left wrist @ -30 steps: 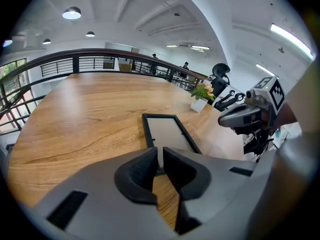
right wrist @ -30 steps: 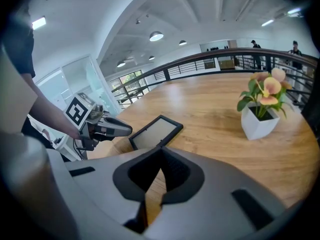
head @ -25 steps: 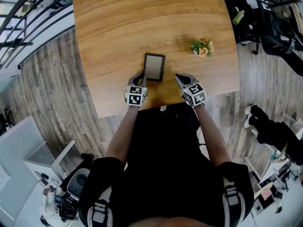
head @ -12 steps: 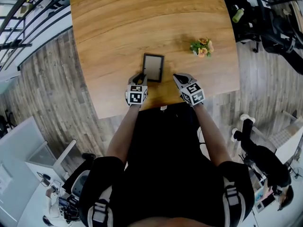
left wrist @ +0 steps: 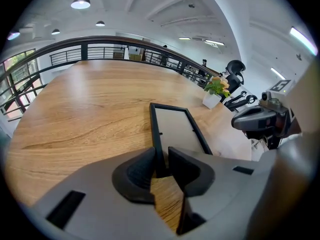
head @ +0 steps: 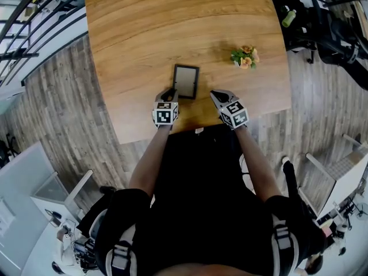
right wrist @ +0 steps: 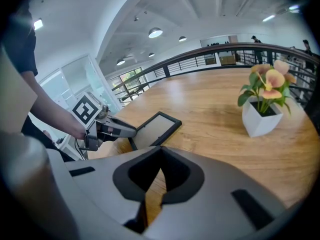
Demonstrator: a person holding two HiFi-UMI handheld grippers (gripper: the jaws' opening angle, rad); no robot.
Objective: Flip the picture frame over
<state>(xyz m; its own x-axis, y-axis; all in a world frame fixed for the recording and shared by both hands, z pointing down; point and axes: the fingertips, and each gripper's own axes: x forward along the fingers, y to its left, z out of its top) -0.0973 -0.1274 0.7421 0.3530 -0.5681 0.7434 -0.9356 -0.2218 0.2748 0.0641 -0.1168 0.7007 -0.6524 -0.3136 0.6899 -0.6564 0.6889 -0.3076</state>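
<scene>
On the wide wooden bench point(head: 144, 39) we see the picture frame point(head: 186, 81) lying flat straight ahead of our left claw point(head: 170, 92), whose jaws have just been closing and pinch its near edge, while our right claw point(head: 214, 95), clenched empty, sits apart to the right.

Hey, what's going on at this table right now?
A person at a wooden table holds a gripper in each hand. The picture frame lies flat, not yet flipped. The left gripper has its jaws either side of the frame's near left corner. They have just opened and begun closing in, but whether they pinch it yet is unclear. The right gripper is shut and empty, just right of the frame. A potted flower stands farther right.
</scene>
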